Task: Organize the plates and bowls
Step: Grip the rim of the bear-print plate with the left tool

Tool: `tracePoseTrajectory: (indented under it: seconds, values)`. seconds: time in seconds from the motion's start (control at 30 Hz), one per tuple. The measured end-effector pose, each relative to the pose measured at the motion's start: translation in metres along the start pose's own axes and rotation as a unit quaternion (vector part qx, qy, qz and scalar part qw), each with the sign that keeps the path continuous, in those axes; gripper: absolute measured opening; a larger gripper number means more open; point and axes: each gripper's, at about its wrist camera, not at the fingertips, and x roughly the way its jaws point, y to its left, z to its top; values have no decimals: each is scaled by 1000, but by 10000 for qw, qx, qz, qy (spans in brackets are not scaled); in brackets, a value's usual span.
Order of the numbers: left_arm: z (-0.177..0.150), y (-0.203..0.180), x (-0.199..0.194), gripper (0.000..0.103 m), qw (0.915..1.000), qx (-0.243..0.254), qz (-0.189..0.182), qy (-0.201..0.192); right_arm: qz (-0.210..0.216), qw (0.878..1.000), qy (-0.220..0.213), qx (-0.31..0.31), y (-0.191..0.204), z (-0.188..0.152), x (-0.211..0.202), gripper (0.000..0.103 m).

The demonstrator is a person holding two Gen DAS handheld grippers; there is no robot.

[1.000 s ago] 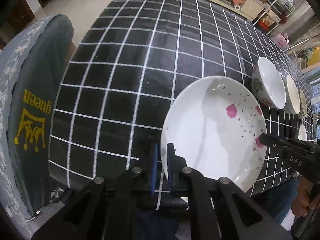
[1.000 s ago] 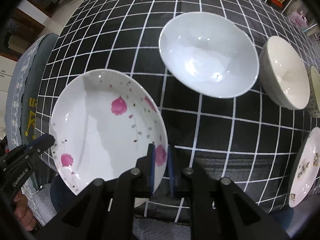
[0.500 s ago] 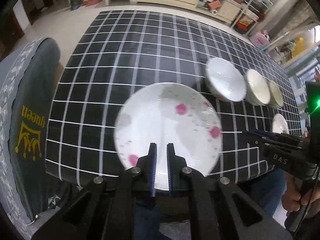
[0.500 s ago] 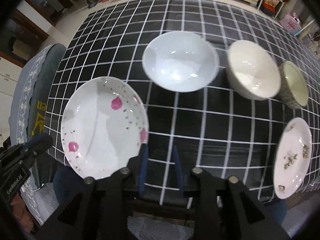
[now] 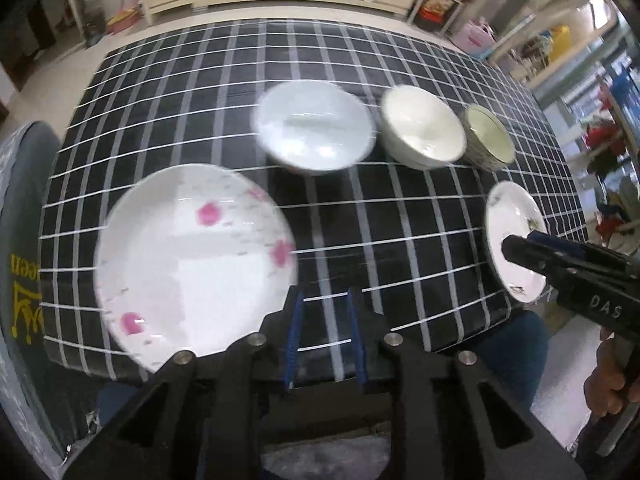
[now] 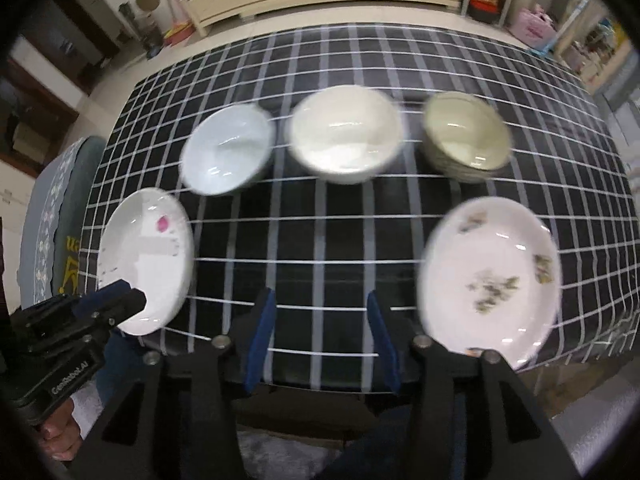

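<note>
left gripper [image 5: 325, 334] empty, jaws parted; pink-flowered plate [image 5: 192, 260] flat on checked tablecloth [image 5: 400, 248], just ahead-left | right gripper [image 6: 322, 340] empty, agape; sprig-patterned plate [image 6: 490, 280] just ahead-right, nearer this hand | three bowls beyond

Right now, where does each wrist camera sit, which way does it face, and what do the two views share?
Left wrist: behind the open left gripper at the table's near edge, facing across the checked tablecloth; the right gripper and its hand intrude at right.
Right wrist: behind the open right gripper, further right, same facing; the left gripper shows at lower left.
Shared: pink-flower plate, three bowls, second plate.
</note>
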Motion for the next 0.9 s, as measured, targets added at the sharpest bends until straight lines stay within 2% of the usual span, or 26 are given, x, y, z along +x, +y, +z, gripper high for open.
tracePoseTrajectory:
  seconds: [0.23,0.3,0.4,0.63,0.9]
  values:
    - [12,-63,24,20,9990,268,-293,194,-115,9992,23,392,-69,-7,-7,52]
    - [17,-81,28,26,9981,345,-480,173,-147,9986,30,503,-88,-8,-7,52]
    - [23,-107,38,26,9972,445,-547,229,-173,9976,40,662,-114,-10,-8,52]
    - [34,-154,72,27,9950,677,-556,479,-239,9953,131,929,-167,-13,-1,52]
    - [43,-179,108,28,9937,703,-480,731,-350,9916,257,1215,-215,-12,13,52]
